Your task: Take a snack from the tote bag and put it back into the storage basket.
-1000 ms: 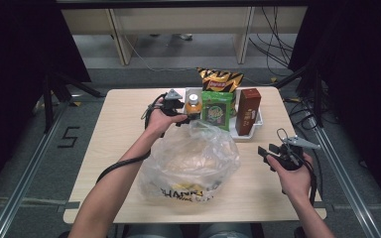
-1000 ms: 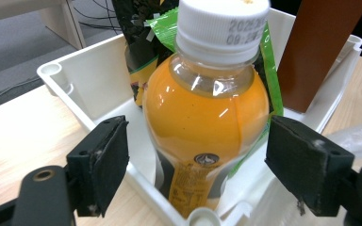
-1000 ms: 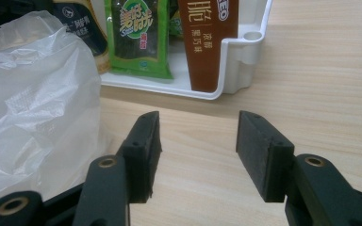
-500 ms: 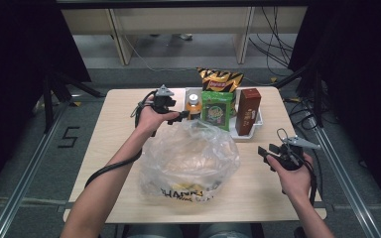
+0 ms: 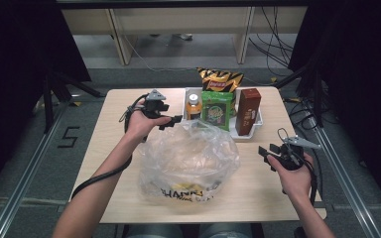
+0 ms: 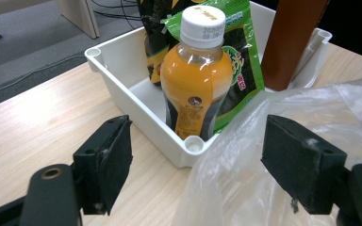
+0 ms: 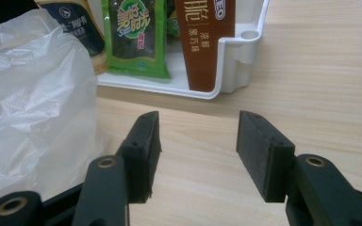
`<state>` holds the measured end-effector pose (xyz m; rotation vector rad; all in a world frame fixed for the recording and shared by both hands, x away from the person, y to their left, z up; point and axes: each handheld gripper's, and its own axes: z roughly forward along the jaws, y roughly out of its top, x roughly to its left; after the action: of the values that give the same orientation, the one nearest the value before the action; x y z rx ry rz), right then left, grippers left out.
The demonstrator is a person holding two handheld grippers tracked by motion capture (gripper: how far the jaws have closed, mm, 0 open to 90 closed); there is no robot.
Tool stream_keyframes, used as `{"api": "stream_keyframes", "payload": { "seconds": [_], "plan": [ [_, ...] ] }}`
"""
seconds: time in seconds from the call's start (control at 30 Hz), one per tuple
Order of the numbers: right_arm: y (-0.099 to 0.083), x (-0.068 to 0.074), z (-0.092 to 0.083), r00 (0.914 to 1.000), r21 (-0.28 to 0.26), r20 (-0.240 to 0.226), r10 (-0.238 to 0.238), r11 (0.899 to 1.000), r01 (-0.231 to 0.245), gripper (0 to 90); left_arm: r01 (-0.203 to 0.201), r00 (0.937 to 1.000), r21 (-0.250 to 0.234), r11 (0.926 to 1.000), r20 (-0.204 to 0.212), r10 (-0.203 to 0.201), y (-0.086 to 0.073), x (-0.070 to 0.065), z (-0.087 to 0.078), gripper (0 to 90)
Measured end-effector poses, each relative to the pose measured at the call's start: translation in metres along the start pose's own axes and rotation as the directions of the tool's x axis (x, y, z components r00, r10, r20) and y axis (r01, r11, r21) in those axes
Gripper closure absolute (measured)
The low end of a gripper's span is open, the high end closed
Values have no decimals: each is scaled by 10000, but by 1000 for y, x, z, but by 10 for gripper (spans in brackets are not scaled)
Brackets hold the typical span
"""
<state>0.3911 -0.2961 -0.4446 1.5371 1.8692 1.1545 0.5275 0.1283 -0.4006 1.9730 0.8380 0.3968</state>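
A white tray (image 5: 243, 135) at the back of the table holds an orange drink bottle (image 5: 193, 105), a green snack packet (image 5: 217, 110) and a tall brown box (image 5: 248, 111). My left gripper (image 5: 172, 121) hovers open just left of the tray, jaws pointing at it. In the left gripper view the bottle (image 6: 195, 84) stands beyond my open left gripper (image 6: 195, 174), and nothing is between the pads. A crumpled clear plastic bag (image 5: 188, 158) lies mid-table. My right gripper (image 5: 265, 152) stays open at the bag's right; in the right gripper view the right gripper (image 7: 198, 146) holds nothing.
A yellow-and-black chips bag (image 5: 221, 79) leans behind the tray. The plastic bag (image 6: 226, 188) bulges up against the tray's near corner (image 6: 193, 146). Bare wooden table (image 5: 109, 148) stretches left of the bag. Black cables trail from both grippers.
My left gripper has drawn back to the left, away from the bottle and tray, rising slightly. The right gripper and the bag have stayed put.
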Motion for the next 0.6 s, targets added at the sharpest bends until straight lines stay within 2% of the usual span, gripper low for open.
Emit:
{"api": "stream_keyframes", "payload": {
  "seconds": [0.07, 0.1, 0.13, 0.17, 0.23, 0.33, 0.37, 0.43, 0.5, 0.53, 0.57, 0.6],
  "plan": [
    [0, 0, 1, 10000, -156, -84, -13, 9999, 11, 502, 281, 9996, -184, 9994, 35, -280, -1, 0, -6, 246],
    [0, -1, 1, 9999, -186, -60, -147, 9997, 146, 502, 203, 9998, -107, 9997, 40, -203, -1, 1, -9, 246],
    [0, -1, 1, 9999, -170, -61, -134, 9998, 133, 502, 318, 9995, -237, 9992, 3, -318, -1, 1, -13, 246],
    [0, 0, 1, 10000, -129, -88, -7, 9999, 6, 502, 180, 9998, -158, 9997, -43, -181, -1, 2, -16, 247],
    [0, 0, 0, 10000, 57, 46, -9, 10000, 9, 502, 332, 9994, -334, 9989, -7, -333, -4, 4, -23, 247],
    [0, 1, 1, 10000, -75, -84, 11, 10000, -12, 502, 192, 9997, -226, 9996, -154, -195, -10, 6, -33, 247],
    [0, 0, 1, 10000, -89, -68, -20, 10000, 19, 501, 334, 9994, -294, 9990, -90, -337, -13, 6, -35, 247],
    [0, 0, 1, 10000, -75, -68, -4, 10000, 3, 501, 335, 9993, -319, 9989, -125, -339, -18, 7, -40, 246],
    [0, -1, 2, 9999, -193, -83, 69, 9998, -71, 500, 309, 9995, -267, 9992, -68, -311, -24, 10, -46, 246],
    [1, -1, 1, 9999, -114, -78, 114, 9999, -114, 500, 287, 9994, -390, 9988, -192, -295, -28, 11, -50, 246],
    [1, 0, 1, 9992, -55, -154, 365, 9993, -366, 500, 323, 9993, -411, 9986, -162, -330, -30, 12, -52, 245],
    [2, -3, 1, 10000, -26, 77, -22, 10000, 22, 500, 312, 9993, -454, 9985, -179, -320, -33, 12, -56, 245]
  ]
}}
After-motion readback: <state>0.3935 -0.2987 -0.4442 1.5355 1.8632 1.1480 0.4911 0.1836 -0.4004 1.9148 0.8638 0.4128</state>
